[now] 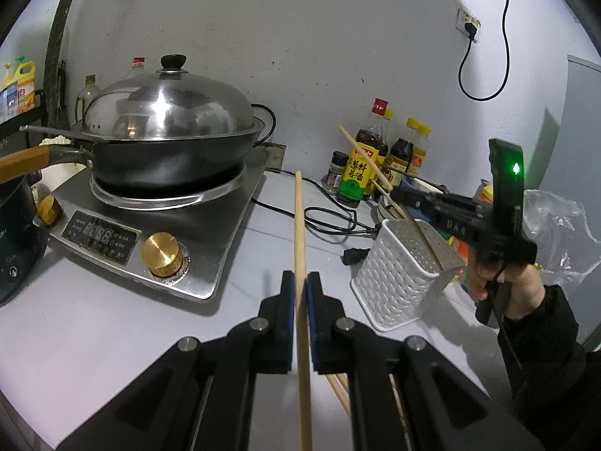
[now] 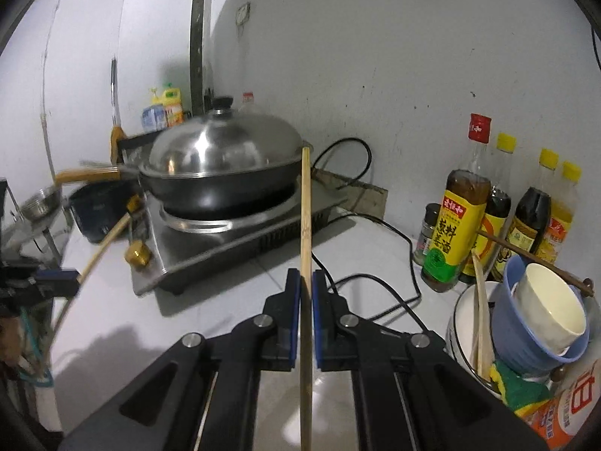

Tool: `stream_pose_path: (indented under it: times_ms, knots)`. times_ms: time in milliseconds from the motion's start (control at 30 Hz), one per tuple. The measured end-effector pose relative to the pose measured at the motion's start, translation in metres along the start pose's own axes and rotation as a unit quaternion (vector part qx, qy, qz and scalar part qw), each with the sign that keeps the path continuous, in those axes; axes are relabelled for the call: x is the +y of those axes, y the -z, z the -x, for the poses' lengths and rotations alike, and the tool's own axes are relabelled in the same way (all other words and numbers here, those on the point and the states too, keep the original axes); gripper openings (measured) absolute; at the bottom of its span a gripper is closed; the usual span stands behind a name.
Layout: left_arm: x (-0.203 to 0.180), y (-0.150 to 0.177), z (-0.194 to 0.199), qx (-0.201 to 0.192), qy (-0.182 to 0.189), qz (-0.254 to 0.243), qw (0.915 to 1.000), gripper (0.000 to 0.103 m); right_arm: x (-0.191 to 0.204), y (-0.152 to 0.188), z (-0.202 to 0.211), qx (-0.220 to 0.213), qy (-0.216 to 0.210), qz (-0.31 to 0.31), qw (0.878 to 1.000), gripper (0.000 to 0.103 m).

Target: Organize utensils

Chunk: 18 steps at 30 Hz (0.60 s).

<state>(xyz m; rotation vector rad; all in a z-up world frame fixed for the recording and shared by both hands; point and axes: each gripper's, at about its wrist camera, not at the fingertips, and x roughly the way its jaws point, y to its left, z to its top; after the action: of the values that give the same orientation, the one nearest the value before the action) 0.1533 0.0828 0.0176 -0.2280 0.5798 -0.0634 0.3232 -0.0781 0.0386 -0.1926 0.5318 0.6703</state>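
Observation:
My left gripper is shut on a pale wooden chopstick that points forward over the counter. To its right stands a white woven utensil basket. Above the basket, a person's hand holds my right gripper, shut on a second chopstick. That chopstick is tilted, and its lower end reaches down into the basket's opening. In the right wrist view, my right gripper clamps its chopstick. The left gripper shows blurred at the left edge. Loose chopsticks lie under the left gripper.
An induction cooker carries a lidded wok at the left. Sauce bottles line the wall. Stacked bowls holding more chopsticks sit at the right, black power cords cross the counter, and a plastic bag lies behind the basket.

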Motion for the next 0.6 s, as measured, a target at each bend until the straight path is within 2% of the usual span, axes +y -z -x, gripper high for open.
stream_pose_path:
  times_ms: [167, 333, 400, 467, 600]
  knots:
    - [0.001, 0.003, 0.003, -0.003, 0.002, 0.005, 1.0000, 0.005, 0.010, 0.015, -0.002, 0.027, 0.020, 0.021, 0.999, 0.006]
    - [-0.002, 0.003, 0.007, -0.009, 0.004, 0.006, 0.9999, 0.005, 0.005, 0.033, -0.001, 0.057, 0.038, 0.002, 0.998, 0.007]
    - [-0.005, 0.002, 0.008, -0.011, 0.005, 0.004, 0.9999, 0.005, 0.003, 0.036, 0.006, 0.055, 0.041, -0.005, 0.998, 0.023]
    - [-0.009, 0.001, 0.007, -0.013, 0.007, 0.004, 0.9999, 0.005, 0.002, 0.037, 0.017, 0.044, 0.038, -0.014, 0.998, 0.033]
    - [-0.021, -0.004, 0.002, -0.013, 0.014, 0.003, 0.9998, 0.005, 0.001, 0.036, 0.043, 0.024, 0.037, -0.025, 0.999, 0.036]
